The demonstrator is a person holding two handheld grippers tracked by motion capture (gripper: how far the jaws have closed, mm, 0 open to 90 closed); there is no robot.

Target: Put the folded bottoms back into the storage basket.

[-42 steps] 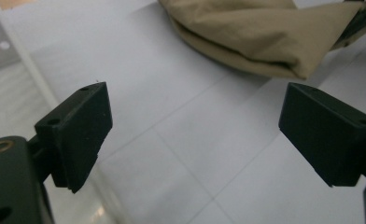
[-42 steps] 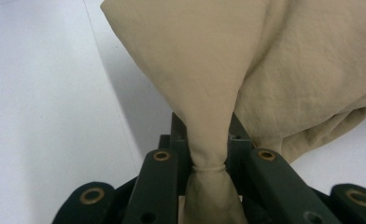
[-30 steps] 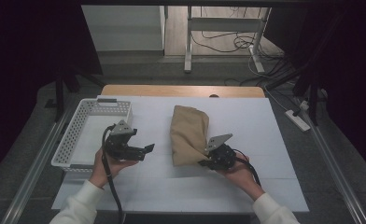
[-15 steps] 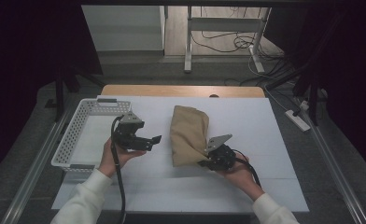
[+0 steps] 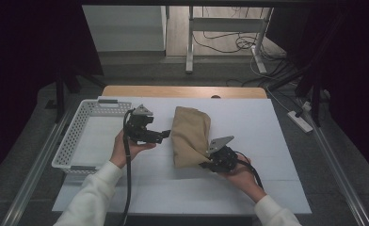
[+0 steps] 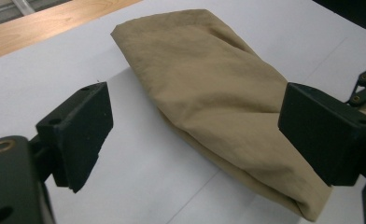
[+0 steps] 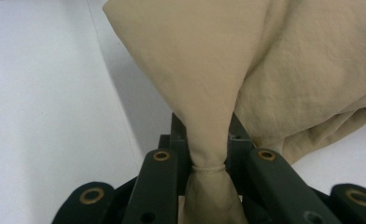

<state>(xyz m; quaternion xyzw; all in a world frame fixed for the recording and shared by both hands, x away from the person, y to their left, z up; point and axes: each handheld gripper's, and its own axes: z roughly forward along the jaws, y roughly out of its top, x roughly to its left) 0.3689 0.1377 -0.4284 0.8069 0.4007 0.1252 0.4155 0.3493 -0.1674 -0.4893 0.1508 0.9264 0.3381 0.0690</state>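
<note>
Right tongs [image 7: 208, 163] clamp a bunched corner of the tan cloth [image 5: 190, 136] — the jaw tips hidden by the fabric; left tongs [image 6: 195, 135] gape wide, cloth's lower edge cut off.

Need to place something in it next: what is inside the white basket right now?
The white basket shows only its pale floor in the high view, with nothing lying on it. The left hand-held gripper and its hand hide a small part near the right wall.
</note>
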